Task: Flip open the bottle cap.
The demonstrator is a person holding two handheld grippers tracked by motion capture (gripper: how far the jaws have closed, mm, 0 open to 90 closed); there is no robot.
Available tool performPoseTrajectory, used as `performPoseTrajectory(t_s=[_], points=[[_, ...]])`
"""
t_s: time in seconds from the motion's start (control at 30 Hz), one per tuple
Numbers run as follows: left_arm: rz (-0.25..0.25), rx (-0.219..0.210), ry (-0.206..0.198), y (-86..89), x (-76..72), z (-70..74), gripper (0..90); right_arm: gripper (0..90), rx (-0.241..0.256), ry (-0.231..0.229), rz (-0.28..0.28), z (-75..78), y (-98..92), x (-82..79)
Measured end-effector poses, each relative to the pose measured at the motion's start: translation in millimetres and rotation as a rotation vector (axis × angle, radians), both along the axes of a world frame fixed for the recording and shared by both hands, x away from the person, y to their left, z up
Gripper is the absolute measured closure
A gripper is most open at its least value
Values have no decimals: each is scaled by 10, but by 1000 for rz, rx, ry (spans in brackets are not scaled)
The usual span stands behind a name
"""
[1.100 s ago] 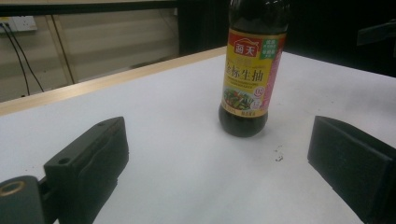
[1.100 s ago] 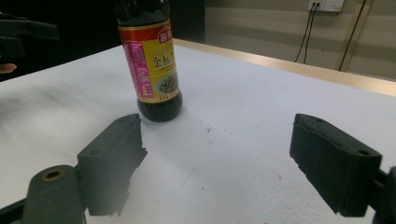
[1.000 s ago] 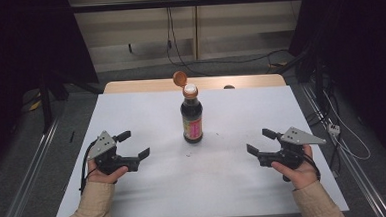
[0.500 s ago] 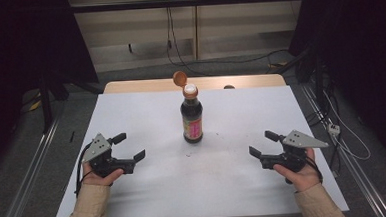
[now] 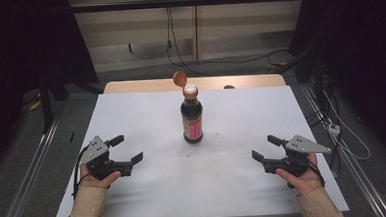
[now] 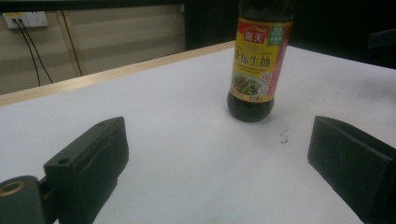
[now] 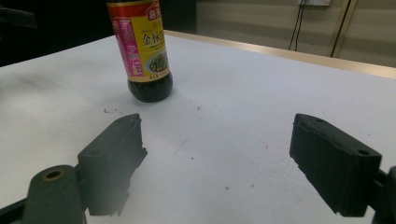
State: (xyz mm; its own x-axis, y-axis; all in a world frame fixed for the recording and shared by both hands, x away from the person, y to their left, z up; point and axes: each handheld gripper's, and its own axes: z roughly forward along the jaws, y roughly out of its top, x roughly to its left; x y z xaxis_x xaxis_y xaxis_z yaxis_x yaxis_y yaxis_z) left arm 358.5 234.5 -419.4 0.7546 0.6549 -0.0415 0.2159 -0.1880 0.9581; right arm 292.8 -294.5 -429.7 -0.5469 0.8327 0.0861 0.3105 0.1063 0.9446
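We hold both grippers, left (image 5: 127,149) and right (image 5: 264,149), jaws wide, flanking the upright bottle (image 5: 192,119), cap (image 5: 180,79) flipped open, ready to reach.

Open claw (image 7: 215,158), sauce bottle (image 7: 142,51) beyond

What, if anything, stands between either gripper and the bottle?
Nothing visible does. The bottle stands upright mid-table, and bare white table lies between it and the open left gripper and open right gripper.

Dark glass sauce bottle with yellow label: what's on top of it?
On the dark glass sauce bottle, an orange flip cap stands hinged open above the pale spout. The spout's opening can't be made out.
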Motion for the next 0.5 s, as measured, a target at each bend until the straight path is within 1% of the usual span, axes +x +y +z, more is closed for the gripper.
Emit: performPoseTrajectory(t_s=[0.07,0.17,0.2,0.37,0.4,0.43,0.5], points=[[3,0,3,4,-9,-4,50,171,2,5,2,-10,-1,-11],[0,3,1,20,-19,-13,50,171,-1,-1,3,-18,-1,-18],[4,0,7,25,-28,-17,50,171,2,0,1,-20,0,-22],[6,-6,6,59,-65,-35,50,171,2,5,0,-47,-17,-39],[7,-15,13,60,-78,-40,50,171,5,4,-2,-49,-19,-43],[5,-2,8,71,-83,-42,50,171,3,3,-3,-50,-23,-46],[3,-4,13,74,-102,-51,50,171,6,2,-6,-51,-29,-55]])
